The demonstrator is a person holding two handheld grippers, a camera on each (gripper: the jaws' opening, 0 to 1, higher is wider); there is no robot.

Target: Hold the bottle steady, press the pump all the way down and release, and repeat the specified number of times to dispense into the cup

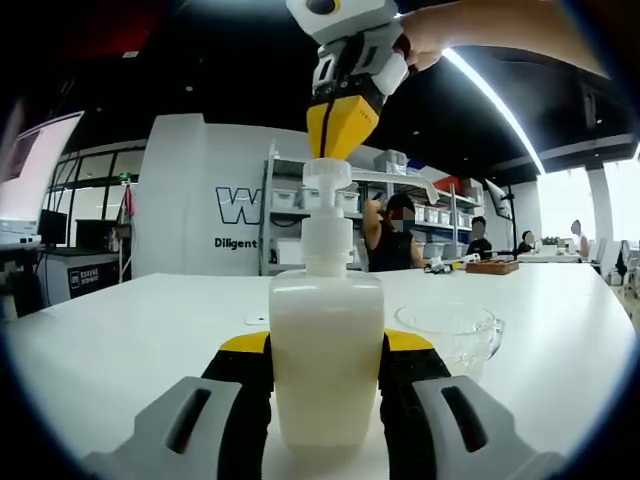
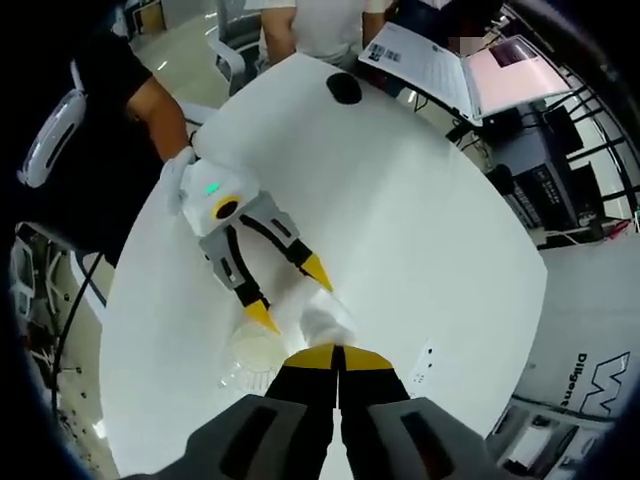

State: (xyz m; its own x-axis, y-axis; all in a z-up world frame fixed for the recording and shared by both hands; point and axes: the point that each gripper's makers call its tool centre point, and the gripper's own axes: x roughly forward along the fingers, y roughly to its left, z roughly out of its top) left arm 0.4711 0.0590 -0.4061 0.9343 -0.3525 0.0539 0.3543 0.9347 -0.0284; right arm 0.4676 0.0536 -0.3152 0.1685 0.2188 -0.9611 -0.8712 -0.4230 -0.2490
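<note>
The left tool (image 1: pixel 326 385) pinches the pump bottle (image 1: pixel 326 340); the right tool (image 1: pixel 342 135), pressed together, rests on the pump head (image 1: pixel 327 180). Off-centre pressing could slip, squirting past the glass cup (image 1: pixel 452 335).

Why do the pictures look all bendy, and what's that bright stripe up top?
Left gripper view: fisheye lens curves the white table; the stripe is a glaring ceiling light strip; the pump bottle stays sharp. Right gripper view: the table bulges round and the laptop screen is washed out.
</note>
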